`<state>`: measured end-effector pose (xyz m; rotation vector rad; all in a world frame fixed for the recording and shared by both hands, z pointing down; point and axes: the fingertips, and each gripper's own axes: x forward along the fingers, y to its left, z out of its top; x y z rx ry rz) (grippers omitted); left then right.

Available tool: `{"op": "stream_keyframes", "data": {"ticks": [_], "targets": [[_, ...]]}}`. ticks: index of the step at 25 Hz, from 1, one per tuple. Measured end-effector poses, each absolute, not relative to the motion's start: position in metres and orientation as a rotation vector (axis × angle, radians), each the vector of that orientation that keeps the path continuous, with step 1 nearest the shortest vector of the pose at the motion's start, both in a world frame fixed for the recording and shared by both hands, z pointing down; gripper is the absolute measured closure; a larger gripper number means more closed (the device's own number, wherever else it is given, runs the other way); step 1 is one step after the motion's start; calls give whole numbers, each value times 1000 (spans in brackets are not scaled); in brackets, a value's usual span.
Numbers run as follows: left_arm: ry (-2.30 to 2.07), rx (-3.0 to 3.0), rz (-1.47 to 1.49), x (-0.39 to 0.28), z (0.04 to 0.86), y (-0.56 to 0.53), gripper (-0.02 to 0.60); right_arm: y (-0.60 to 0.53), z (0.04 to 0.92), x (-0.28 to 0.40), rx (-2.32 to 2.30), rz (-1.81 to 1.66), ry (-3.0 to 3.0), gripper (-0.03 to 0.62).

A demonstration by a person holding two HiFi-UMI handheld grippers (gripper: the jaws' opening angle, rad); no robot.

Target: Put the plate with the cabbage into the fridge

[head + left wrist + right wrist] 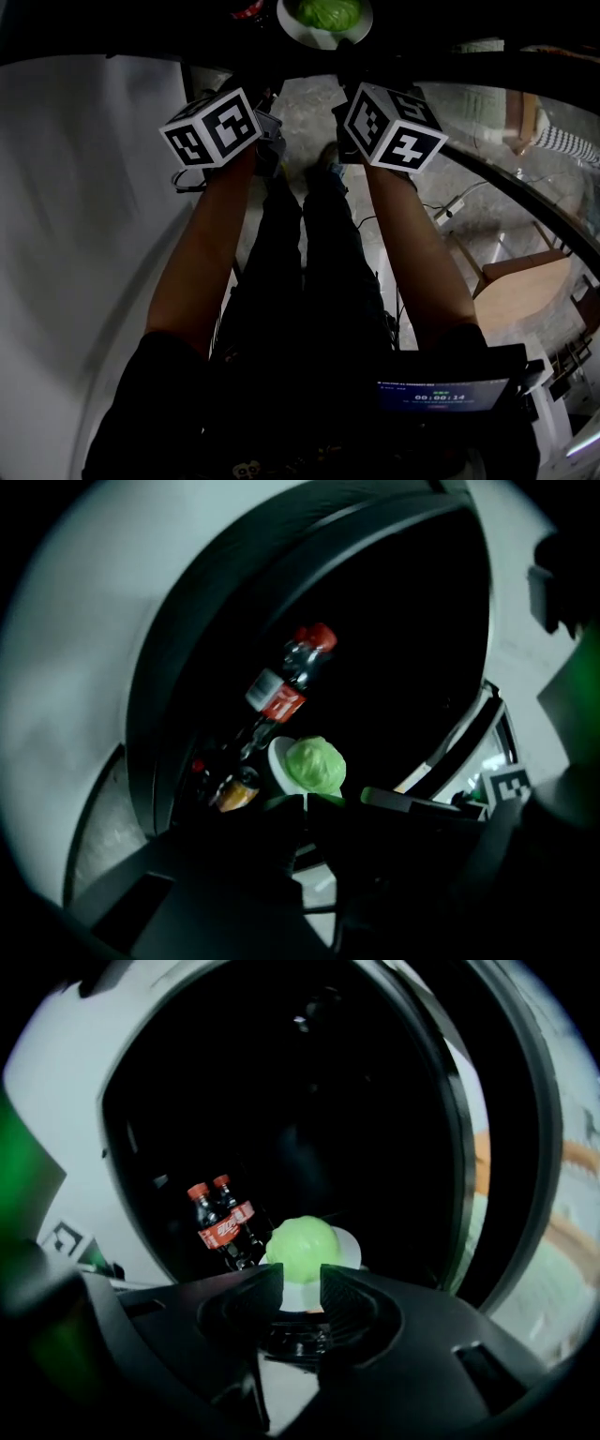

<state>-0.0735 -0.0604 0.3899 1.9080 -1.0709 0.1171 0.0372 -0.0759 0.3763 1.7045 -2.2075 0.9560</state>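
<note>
A white plate with a green cabbage hangs at the dark mouth of the fridge, at the top of the head view. Both grippers reach up to it from under their marker cubes. In the left gripper view the left gripper has its jaws nearly together at the near rim of the plate, just below the cabbage. In the right gripper view the right gripper pinches the plate's rim, and the cabbage sits just beyond its jaws.
Red-capped cola bottles and an orange can stand inside the dark fridge. The white fridge wall is at the left. A wooden piece of furniture and floor cables lie to the right.
</note>
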Motion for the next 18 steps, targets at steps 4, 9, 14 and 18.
{"op": "stream_keyframes", "data": {"ticks": [4,9,14,18], "targets": [[-1282,2157,228,-78,360,-70,566,-73,364,33,1655,650,-2237,480],[-1424,2372,297,-72,334,-72,566,-70,355,33,1640,463,-2264,482],[-1469,2524,334,-62,316,-69,566,-65,350,38,1654,355,-2265,588],[-1498,2536,321,-64,310,-69,566,-63,337,42,1678,273,-2288,589]]}}
